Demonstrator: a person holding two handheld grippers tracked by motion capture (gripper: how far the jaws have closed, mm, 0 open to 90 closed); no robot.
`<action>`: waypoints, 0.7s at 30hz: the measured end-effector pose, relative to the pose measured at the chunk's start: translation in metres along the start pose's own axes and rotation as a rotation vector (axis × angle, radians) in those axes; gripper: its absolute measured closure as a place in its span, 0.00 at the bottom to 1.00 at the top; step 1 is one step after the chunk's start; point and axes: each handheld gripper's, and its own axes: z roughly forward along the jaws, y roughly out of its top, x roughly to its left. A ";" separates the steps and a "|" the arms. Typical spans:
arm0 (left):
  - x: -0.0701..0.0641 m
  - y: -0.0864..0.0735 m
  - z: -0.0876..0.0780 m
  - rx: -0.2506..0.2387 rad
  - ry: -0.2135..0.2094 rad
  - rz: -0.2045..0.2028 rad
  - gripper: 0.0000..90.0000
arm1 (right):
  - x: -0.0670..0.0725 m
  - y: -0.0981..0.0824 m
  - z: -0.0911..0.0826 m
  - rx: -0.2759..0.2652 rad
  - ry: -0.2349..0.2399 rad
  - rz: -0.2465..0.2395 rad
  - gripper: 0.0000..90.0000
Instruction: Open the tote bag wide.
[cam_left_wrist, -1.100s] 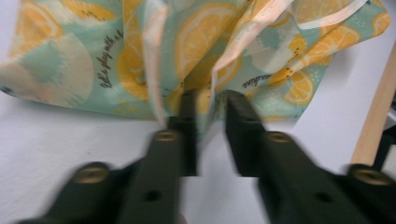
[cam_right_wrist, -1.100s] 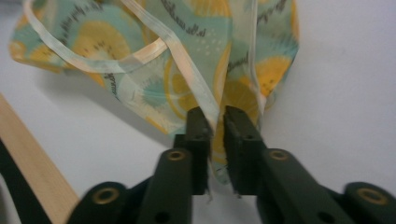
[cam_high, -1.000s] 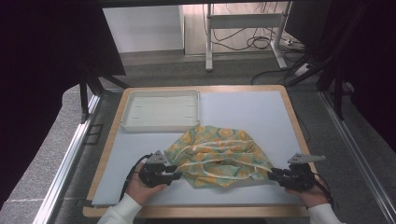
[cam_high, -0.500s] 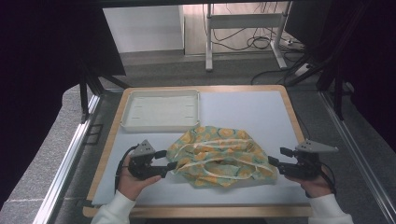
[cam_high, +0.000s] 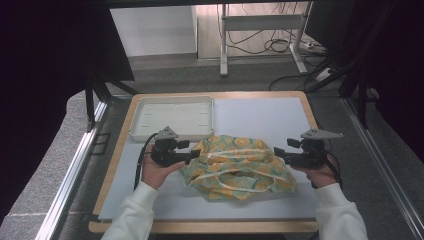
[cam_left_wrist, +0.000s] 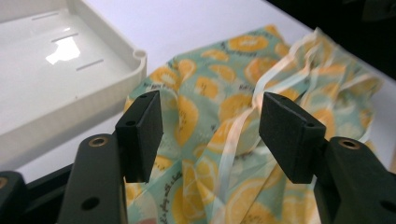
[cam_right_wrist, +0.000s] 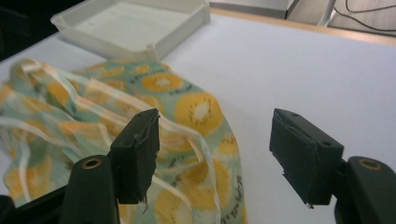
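Observation:
A crumpled green cloth (cam_high: 237, 167) printed with orange citrus slices and trimmed with pale straps lies on the middle of the table. My left gripper (cam_high: 192, 151) hovers at its left edge, pointing right. Its jaws are open after widening and then drawing in a little. In the left gripper view the left gripper (cam_left_wrist: 210, 126) has the cloth (cam_left_wrist: 233, 84) lying below the gap, untouched by the pads. My right gripper (cam_high: 277, 151) hovers at the cloth's right edge, and its jaws have just been opening. The right gripper (cam_right_wrist: 215, 149) stands open over the cloth (cam_right_wrist: 93, 107), holding nothing.
A shallow white tray (cam_high: 145, 107) sits at the table's far left, just beyond the left gripper, with the tray's rim (cam_left_wrist: 93, 88) close to the cloth. The white tabletop (cam_high: 265, 115) has a wooden border. Metal rails run along both sides.
Both hands have risen and moved away from the near edge. Both grippers have opened and no longer hold the cloth's edges; the cloth lies slack between them.

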 end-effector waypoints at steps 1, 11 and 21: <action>-0.001 -0.002 0.001 0.006 0.004 0.006 0.44 | -0.001 -0.003 0.000 0.005 0.005 0.005 0.36; -0.005 -0.012 0.012 0.042 -0.038 0.043 0.44 | -0.003 -0.013 -0.002 0.033 0.008 0.005 0.36; -0.003 -0.019 0.019 0.096 -0.058 0.051 0.49 | -0.001 -0.022 0.017 0.126 0.008 -0.022 0.38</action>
